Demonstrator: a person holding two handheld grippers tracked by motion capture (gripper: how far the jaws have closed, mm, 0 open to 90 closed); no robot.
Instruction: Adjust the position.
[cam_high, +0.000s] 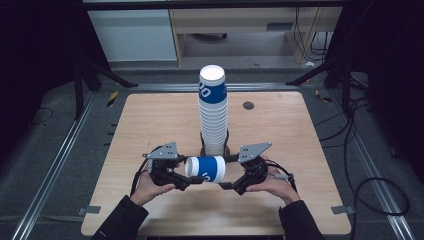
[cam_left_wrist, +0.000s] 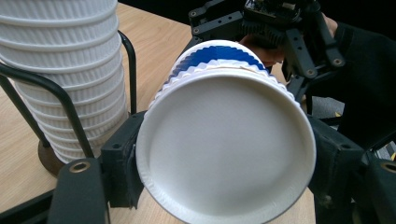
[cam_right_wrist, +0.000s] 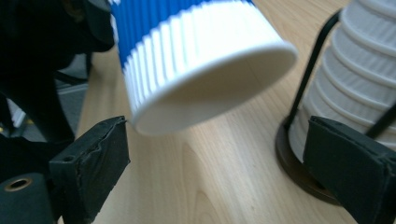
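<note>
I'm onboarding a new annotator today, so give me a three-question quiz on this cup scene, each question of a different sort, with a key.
1. True or false: the left gripper is shut on the base end of the blue-and-white cup.
2. Multiple choice: the right gripper is A) clamped on the cup's rim, B) open with its jaws clear of the cup, C) shut on the wire holder.
3. Short answer: what keeps the tall cup stack upright on the table?

Key: 1. True. 2. B. 3. A black wire holder on a round base.
</note>
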